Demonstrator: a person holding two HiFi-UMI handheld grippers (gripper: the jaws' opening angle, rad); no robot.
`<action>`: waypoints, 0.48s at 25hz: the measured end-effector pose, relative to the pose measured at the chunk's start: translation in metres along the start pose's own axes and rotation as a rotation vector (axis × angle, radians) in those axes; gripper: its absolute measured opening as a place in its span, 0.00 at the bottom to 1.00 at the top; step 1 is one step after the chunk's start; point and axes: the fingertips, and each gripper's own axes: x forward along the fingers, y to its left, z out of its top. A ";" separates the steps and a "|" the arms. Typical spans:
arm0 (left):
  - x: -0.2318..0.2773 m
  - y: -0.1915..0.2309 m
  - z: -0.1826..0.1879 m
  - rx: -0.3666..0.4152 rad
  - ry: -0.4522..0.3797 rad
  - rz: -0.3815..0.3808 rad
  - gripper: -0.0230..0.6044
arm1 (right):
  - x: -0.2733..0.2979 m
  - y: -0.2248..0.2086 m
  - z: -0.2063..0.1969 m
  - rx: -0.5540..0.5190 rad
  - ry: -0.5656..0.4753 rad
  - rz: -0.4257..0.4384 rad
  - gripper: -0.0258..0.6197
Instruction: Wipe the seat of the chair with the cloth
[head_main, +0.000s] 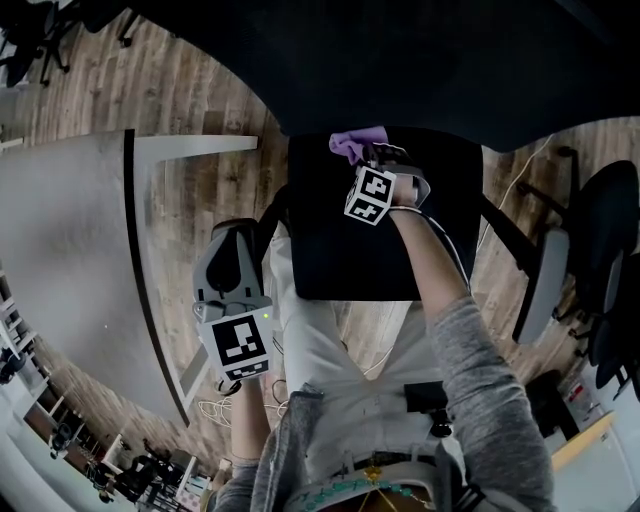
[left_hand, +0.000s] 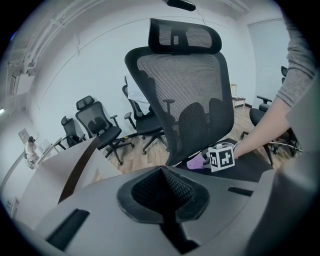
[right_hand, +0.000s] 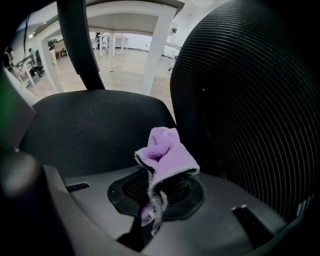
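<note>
The black office chair's seat (head_main: 345, 235) lies below me, its mesh backrest (left_hand: 180, 90) rising at the far side. A crumpled purple cloth (head_main: 355, 143) rests at the seat's rear edge, pinched in my right gripper (head_main: 378, 152), which is shut on it. In the right gripper view the cloth (right_hand: 166, 156) sticks up from the closed jaws of the right gripper (right_hand: 159, 186) over the seat (right_hand: 90, 127), close to the backrest (right_hand: 250, 100). My left gripper (head_main: 233, 238) hangs left of the seat, off the chair. The left gripper (left_hand: 162, 175) is shut, with nothing between its jaws.
A white desk with a dark edge (head_main: 80, 250) stands at the left, close to my left gripper. Other office chairs (left_hand: 100, 125) sit behind, and another chair (head_main: 600, 240) is at the right. A white table leg (right_hand: 157, 45) stands beyond the seat. Wooden floor surrounds the chair.
</note>
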 end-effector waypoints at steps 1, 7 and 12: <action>0.000 0.000 0.000 0.001 0.000 0.000 0.04 | -0.001 -0.001 -0.002 0.002 0.002 0.000 0.11; 0.000 -0.001 0.000 0.005 0.000 0.001 0.04 | -0.004 -0.006 -0.020 0.020 0.023 -0.005 0.11; -0.001 0.001 0.000 0.007 0.002 0.003 0.04 | -0.007 -0.009 -0.029 0.027 0.029 -0.006 0.11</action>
